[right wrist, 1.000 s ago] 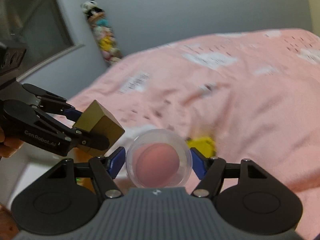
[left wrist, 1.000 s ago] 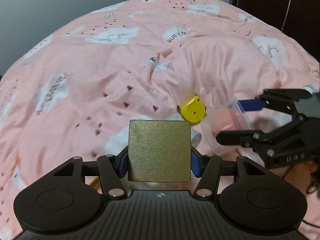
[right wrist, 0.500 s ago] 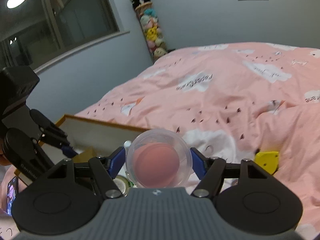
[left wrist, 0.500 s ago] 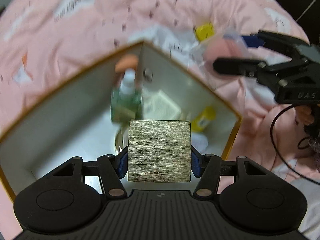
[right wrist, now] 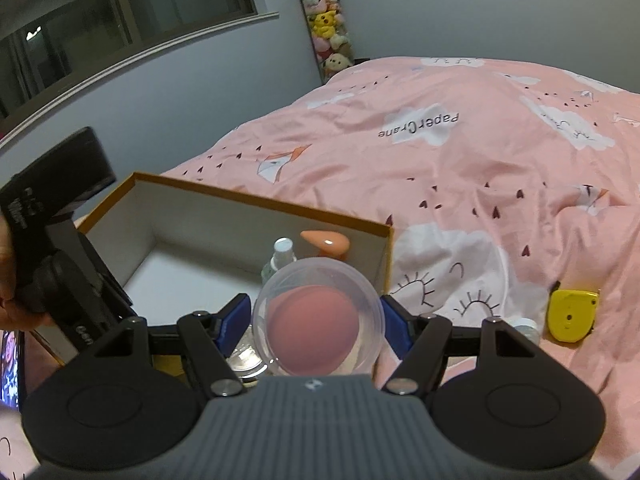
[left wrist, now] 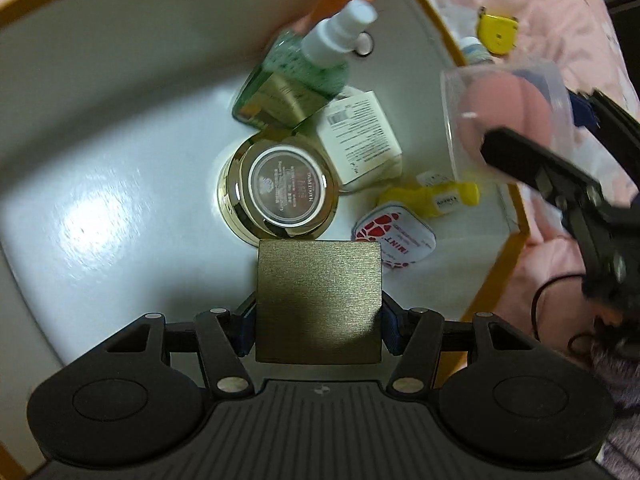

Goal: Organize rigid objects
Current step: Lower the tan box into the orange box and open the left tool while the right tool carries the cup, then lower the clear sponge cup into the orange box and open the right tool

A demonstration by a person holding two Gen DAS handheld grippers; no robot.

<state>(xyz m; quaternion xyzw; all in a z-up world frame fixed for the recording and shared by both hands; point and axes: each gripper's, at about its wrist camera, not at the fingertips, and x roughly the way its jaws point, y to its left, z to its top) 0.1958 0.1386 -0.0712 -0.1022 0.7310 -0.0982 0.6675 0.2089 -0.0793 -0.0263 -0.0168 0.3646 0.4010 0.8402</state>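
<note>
L claw (left wrist: 319, 322) | gold box (left wrist: 318, 300) btwn pads | over open box (left wrist: 516, 216)

Gold block (left wrist: 318, 300) hides part of mint tin (left wrist: 394, 238); green bottle (left wrist: 296, 72) blurred; jar (left wrist: 280, 192) label too small to read; box (left wrist: 516, 208) cut off at left edge.

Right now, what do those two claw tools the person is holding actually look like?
Both are matte black plastic. The left gripper and right gripper each have two jointed fingers with blue pads, silver pivot pins, a ribbed grey-black body and round discs at either side. White lettering marks the side, and a thin black cable trails nearby.
</note>
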